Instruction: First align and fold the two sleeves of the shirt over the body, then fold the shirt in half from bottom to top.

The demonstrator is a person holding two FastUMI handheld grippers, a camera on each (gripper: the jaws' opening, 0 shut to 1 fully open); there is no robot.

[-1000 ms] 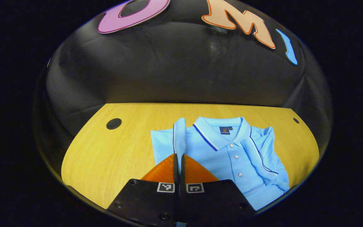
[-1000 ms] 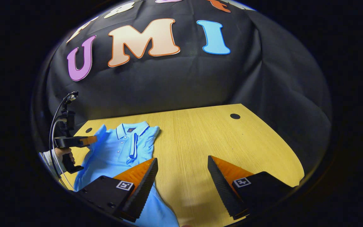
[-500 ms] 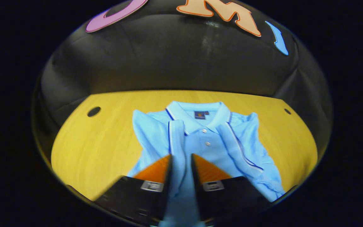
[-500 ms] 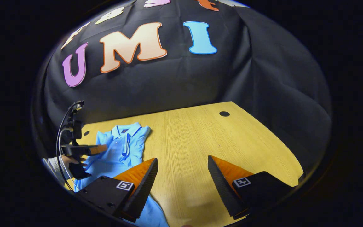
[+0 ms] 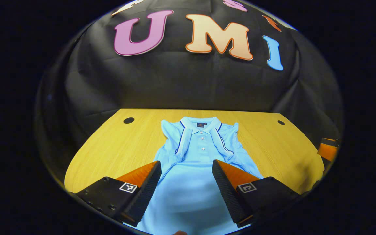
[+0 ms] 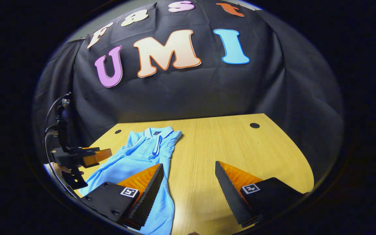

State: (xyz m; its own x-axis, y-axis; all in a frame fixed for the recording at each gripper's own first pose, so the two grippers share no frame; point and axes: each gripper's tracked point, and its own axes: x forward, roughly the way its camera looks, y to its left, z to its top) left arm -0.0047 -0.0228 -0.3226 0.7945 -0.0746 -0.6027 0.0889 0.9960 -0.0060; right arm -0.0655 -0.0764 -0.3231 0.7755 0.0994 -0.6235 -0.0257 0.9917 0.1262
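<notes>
the light blue shirt (image 5: 194,163) lies flat on the wooden table (image 5: 109,153), both sleeves folded over its body, collar at the far end. the left gripper (image 5: 185,176) is spread wide, holding nothing, the shirt's lower body between its fingers. the right gripper (image 6: 189,178) gapes empty over bare table, the shirt just past its left finger.

Left gripper (image 5: 185,169) spread wide, shirt (image 5: 197,163) on table (image 5: 109,153), sleeves seemingly folded

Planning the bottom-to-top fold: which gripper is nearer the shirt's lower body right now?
Left. The left gripper hangs open directly over the shirt, its lower body lying between the fingers. The right gripper is open beside the shirt, mostly over bare table.
</notes>
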